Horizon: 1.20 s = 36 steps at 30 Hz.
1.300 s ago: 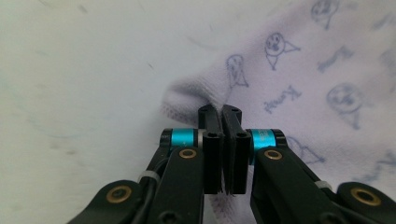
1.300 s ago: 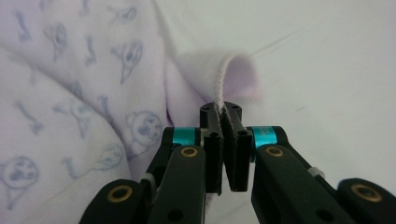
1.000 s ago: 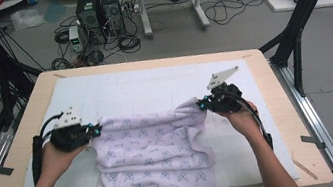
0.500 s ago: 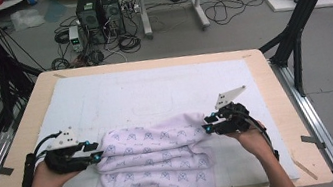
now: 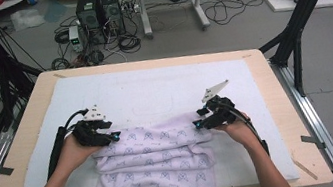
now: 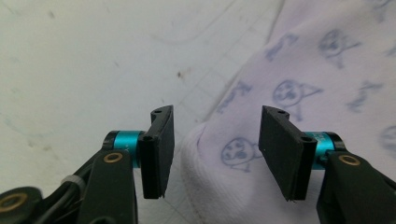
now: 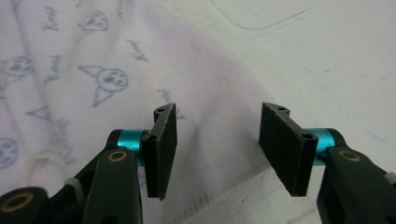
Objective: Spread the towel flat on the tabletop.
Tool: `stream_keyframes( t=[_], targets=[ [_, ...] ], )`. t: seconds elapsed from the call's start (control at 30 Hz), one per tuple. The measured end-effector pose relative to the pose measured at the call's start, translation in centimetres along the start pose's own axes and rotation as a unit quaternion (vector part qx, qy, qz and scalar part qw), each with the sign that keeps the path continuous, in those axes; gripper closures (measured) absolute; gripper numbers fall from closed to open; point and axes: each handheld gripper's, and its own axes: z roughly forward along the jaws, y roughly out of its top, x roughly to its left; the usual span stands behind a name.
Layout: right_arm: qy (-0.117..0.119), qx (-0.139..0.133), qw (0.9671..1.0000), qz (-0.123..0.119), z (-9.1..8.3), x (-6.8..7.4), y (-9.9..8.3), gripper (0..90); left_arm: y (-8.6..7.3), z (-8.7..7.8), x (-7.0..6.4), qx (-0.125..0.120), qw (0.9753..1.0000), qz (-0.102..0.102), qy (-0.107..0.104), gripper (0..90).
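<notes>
A person sits at a wooden tabletop (image 5: 280,121) covered by a white mat (image 5: 154,90), folding a pale lilac garment (image 5: 153,169) printed with small cartoon faces. The garment lies at the near middle of the mat, its near edge hanging over the tabletop's near side.

Half a second ago both grippers were closed on the far edge of the cloth and were drawing it toward the person. Now that edge lies folded over the body of the garment as a soft roll, and both grippers have let go. The left gripper (image 5: 113,137) rests at the fold's left end, jaws wide apart, with a rounded bulge of cloth between them but not pinched. The right gripper (image 5: 199,123) sits at the fold's right end, jaws also wide, hovering over a hemmed edge.

This fold looks finished; the likely next step is a fresh grasp for another fold.
</notes>
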Motion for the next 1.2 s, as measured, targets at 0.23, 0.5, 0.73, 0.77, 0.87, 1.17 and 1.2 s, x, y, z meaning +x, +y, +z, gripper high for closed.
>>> stream_keyframes(
  t=[0.23, 0.5, 0.73, 0.77, 0.87, 1.17, 1.2],
  targets=[
    [0.033, 0.022, 0.9992, -0.002, 1.2, -0.6, -0.2, 82.3, -0.4, 0.4, 0.7, 0.009, 0.9993, -0.014, -0.034, 82.6],
    [-0.016, -0.010, 0.9996, -0.022, -1.9, -0.4, 1.3, 89.7, 0.1, -3.6, 0.4, -0.083, 0.9965, -0.006, 0.005, 84.0],
    [-0.028, -0.028, 0.9991, -0.013, -2.3, -1.1, 2.1, 74.0, -0.2, -3.7, 0.9, -0.072, 0.9965, -0.017, -0.038, 82.1],
    [-0.027, -0.022, 0.9994, -0.006, -1.7, -1.2, 2.1, 70.7, -0.4, -3.3, 0.9, -0.055, 0.9963, -0.019, -0.063, 79.7],
    [-0.025, -0.001, 0.9997, 0.001, 0.1, -1.3, 2.2, 58.4, -1.0, -2.1, 0.7, -0.015, 0.9948, -0.011, -0.101, 63.1],
    [-0.042, 0.026, 0.9988, 0.004, 3.0, -1.6, 1.3, 63.0, -1.4, -2.9, 2.5, -0.047, 0.9957, -0.047, -0.064, 51.0],
    [-0.032, 0.025, 0.9992, 0.000, 3.0, -1.5, 1.2, 71.4, -1.4, -2.8, 2.6, -0.039, 0.9959, -0.050, -0.065, 54.4]
  ],
)
